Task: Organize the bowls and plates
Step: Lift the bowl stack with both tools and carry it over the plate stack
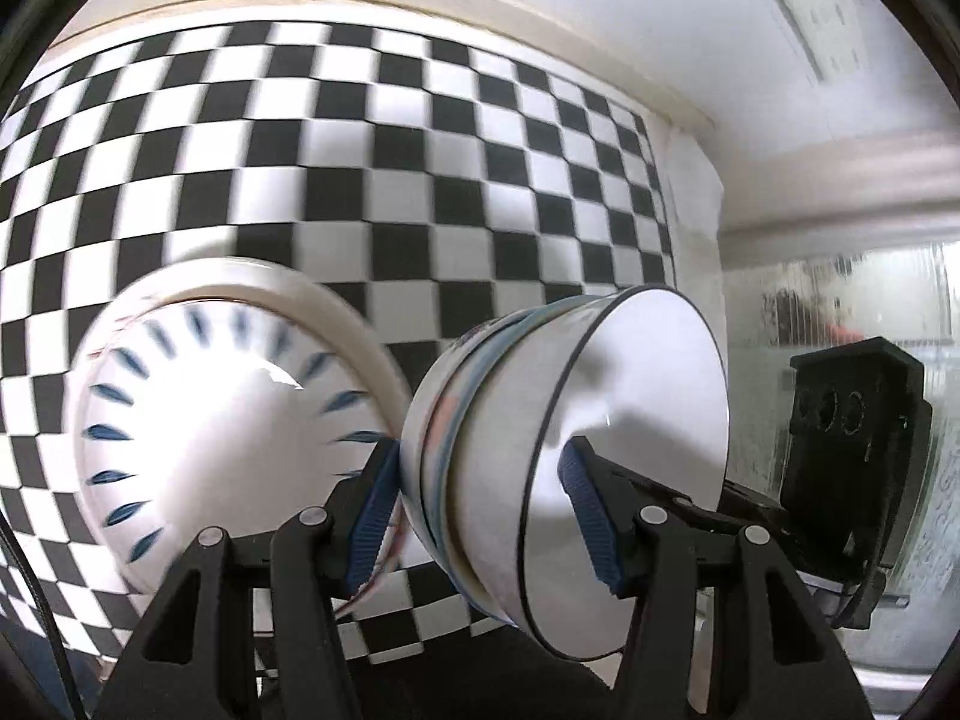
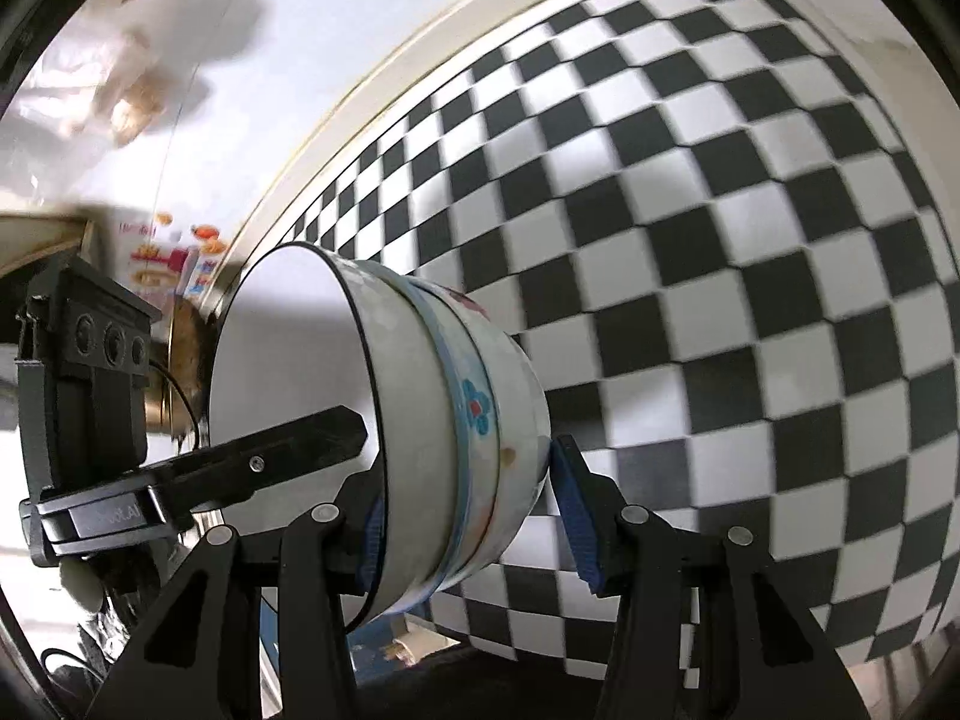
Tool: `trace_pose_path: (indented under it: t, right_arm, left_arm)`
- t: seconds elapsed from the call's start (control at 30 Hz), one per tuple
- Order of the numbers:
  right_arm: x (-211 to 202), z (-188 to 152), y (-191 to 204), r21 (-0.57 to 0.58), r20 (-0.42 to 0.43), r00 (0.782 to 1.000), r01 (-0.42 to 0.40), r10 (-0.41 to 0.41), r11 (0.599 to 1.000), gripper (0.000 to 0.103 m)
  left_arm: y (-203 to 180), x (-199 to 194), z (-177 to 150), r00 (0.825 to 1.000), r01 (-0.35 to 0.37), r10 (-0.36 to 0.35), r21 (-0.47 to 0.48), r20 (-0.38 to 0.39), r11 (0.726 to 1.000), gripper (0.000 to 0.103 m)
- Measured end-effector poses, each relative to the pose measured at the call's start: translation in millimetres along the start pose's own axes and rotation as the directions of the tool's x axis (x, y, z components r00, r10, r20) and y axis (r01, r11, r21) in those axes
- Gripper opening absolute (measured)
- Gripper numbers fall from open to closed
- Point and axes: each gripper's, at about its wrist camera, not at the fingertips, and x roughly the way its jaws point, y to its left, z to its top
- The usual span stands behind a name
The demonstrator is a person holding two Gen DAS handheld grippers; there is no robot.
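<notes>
**Two grippers share one stack of bowls above a checkered cloth**

At far left in the left wrist view, a white bowl with blue dashes [image 1: 234, 414] sits on the black-and-white checkered cloth [image 1: 372, 138], its glossy inside tipped toward the lens. Just beside it, the stack of nested bowls [image 1: 540, 456] hangs tilted on its side, mouth turned right, partly blocking the cloth behind. The left gripper [image 1: 480, 510] has its fingers spread about the stack's wall and pressed to it: one blue ribbed pad [image 1: 375, 516] lies against the outer base side, the other inside the mouth. Further right, the black body of the other gripper stands before ribbed glass [image 1: 840, 312].

In the right wrist view, the same stack [image 2: 420, 438] shows a thin dark rim line, smooth white glaze and a blue flower motif on the outer bowl. The right gripper [image 2: 474, 510] brackets its wall likewise; the left pad is largely hidden behind the rim, so contact there appears likely rather than certain. The pale wall [image 2: 312, 48] meets the cloth behind.
</notes>
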Motion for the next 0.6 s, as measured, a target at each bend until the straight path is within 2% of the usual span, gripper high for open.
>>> trace_pose_path:
  t: [0.3, 0.6]
  right_arm:
    - [52.3, -5.8, 48.5, -0.113, -0.108, 0.994, -0.025, 0.013, 0.993, 0.050]
    - [98.4, -14.1, 75.2, -0.183, -0.188, 0.982, -0.025, -0.010, 0.983, 0.049]
  left_arm:
    - [61.6, -34.2, -10.8, 0.997, -0.014, 0.024, -0.129, 0.078, 0.992, 0.052]
    - [106.9, -38.1, -20.4, 0.994, -0.013, 0.038, -0.237, 0.102, 0.971, 0.052]
